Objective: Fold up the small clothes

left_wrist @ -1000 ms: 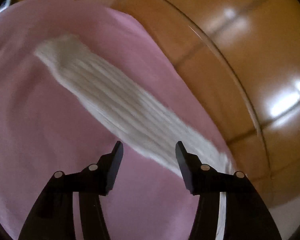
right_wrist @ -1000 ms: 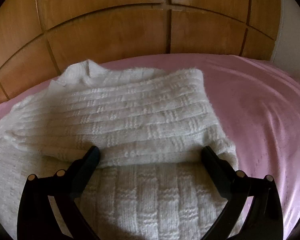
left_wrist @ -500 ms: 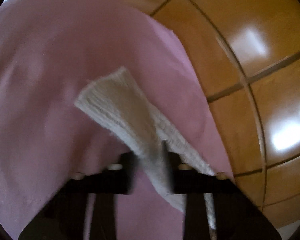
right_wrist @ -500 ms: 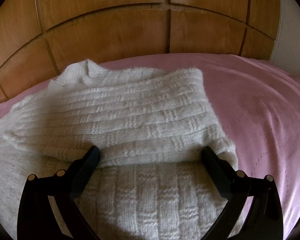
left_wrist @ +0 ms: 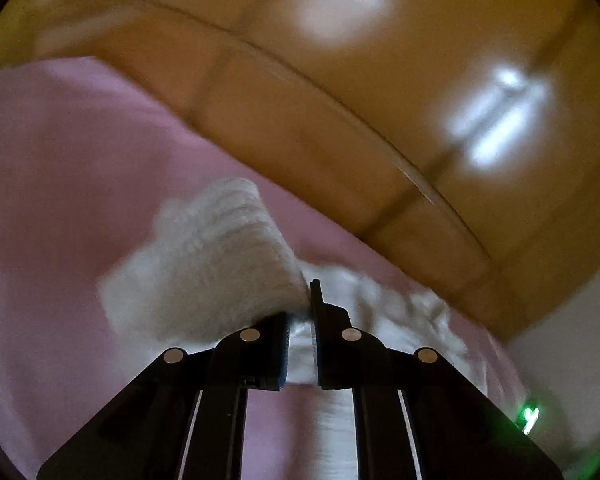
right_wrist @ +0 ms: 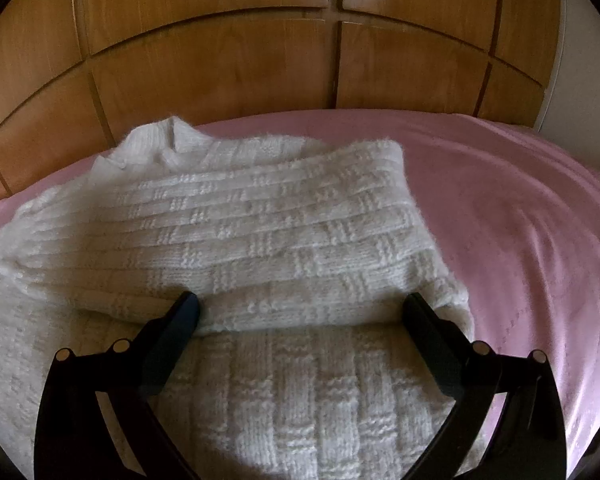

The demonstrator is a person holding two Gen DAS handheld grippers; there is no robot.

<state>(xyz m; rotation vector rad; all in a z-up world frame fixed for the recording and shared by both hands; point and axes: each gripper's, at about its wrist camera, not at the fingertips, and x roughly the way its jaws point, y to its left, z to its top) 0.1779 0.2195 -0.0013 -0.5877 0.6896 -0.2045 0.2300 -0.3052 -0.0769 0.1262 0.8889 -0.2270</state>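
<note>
A white knitted sweater (right_wrist: 260, 232) lies on a pink bedsheet (right_wrist: 520, 220), with one sleeve folded across its body. My right gripper (right_wrist: 300, 312) is open, its jaws wide apart, resting over the sweater just below the folded sleeve. My left gripper (left_wrist: 300, 320) is shut on the other sleeve (left_wrist: 220, 260) of the sweater and holds it lifted off the pink sheet (left_wrist: 60, 160); the sleeve's cuff end sticks up and left past the fingers. This view is blurred by motion.
A wooden panelled wardrobe (right_wrist: 300, 48) stands right behind the bed and also fills the upper right of the left wrist view (left_wrist: 380, 100). A white wall strip (right_wrist: 572, 60) is at the far right. Bare pink sheet extends to the right of the sweater.
My left gripper has shut on the sleeve, which lay flat a second ago, and has lifted and swung it. My right gripper and the sweater body have stayed still.
</note>
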